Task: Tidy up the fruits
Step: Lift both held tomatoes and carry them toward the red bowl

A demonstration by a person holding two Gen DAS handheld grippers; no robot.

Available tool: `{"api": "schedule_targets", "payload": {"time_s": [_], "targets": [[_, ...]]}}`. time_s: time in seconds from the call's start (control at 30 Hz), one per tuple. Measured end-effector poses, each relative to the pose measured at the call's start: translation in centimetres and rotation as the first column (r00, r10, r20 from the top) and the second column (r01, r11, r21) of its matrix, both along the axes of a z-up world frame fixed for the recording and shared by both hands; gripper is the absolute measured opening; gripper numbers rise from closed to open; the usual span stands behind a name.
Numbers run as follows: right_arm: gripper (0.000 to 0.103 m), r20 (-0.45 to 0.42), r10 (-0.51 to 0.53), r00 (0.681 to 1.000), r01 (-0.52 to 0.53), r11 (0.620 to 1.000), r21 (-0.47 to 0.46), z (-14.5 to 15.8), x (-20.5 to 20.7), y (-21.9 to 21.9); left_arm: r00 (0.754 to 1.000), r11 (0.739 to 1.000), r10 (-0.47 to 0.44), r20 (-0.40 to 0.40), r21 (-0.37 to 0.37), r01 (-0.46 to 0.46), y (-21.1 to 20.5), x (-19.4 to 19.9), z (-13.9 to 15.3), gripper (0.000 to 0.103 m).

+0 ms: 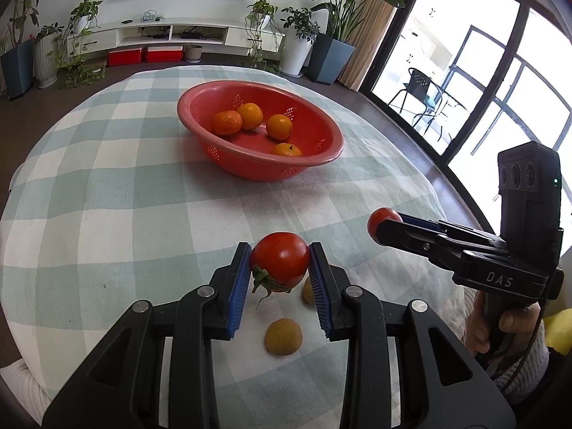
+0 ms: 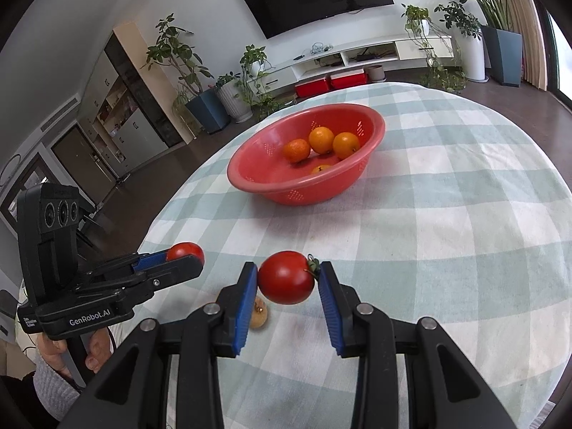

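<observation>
My left gripper (image 1: 279, 262) is shut on a red tomato (image 1: 280, 259) with a green stem, held above the checked tablecloth. My right gripper (image 2: 287, 279) is shut on a second red tomato (image 2: 287, 277). Each gripper shows in the other's view: the right one (image 1: 384, 225) at right, the left one (image 2: 186, 254) at left, each with its tomato. A red colander bowl (image 1: 314, 159) farther back holds several oranges (image 1: 250, 116); the bowl also shows in the right wrist view (image 2: 271, 186). Two small brown fruits (image 1: 283, 336) lie on the cloth below the left gripper; one (image 2: 258, 316) shows below the right.
The round table has a green and white checked cloth (image 1: 107, 196). Beyond it stand potted plants (image 1: 329, 53), a white TV console (image 1: 171, 34) and glass doors (image 1: 464, 82). The table edge curves close at the right.
</observation>
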State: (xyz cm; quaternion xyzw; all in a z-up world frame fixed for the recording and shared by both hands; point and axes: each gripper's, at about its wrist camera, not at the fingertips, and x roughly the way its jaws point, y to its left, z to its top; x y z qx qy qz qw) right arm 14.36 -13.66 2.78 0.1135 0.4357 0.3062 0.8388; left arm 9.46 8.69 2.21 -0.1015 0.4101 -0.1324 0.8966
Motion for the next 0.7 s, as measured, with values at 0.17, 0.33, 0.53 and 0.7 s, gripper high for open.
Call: {"api": "schedule_targets", "payload": {"time_s": [0.17, 0.33, 0.53, 0.7], "targets": [[0.038, 0.006, 0.008, 1.0, -0.008, 1.0, 0.001, 0.4, 0.8, 0.3, 1.0, 1.0, -0.002, -0.004, -0.002, 0.002, 0.1, 0.8, 0.1, 0.03], [0.038, 0.012, 0.013, 1.0, -0.013, 1.0, 0.003, 0.9, 1.8, 0.6, 1.0, 1.0, -0.008, -0.001, -0.001, 0.008, 0.1, 1.8, 0.4, 0.03], [0.038, 0.026, 0.012, 1.0, -0.012, 1.0, 0.008, 1.5, 3.4, 0.9, 1.0, 1.0, -0.012, 0.008, -0.007, 0.012, 0.2, 3.3, 1.0, 0.03], [0.038, 0.032, 0.007, 0.999, -0.008, 1.0, 0.012, 1.9, 4.9, 1.0, 1.0, 1.0, -0.015, 0.021, -0.005, 0.015, 0.1, 4.6, 1.9, 0.03]]}}
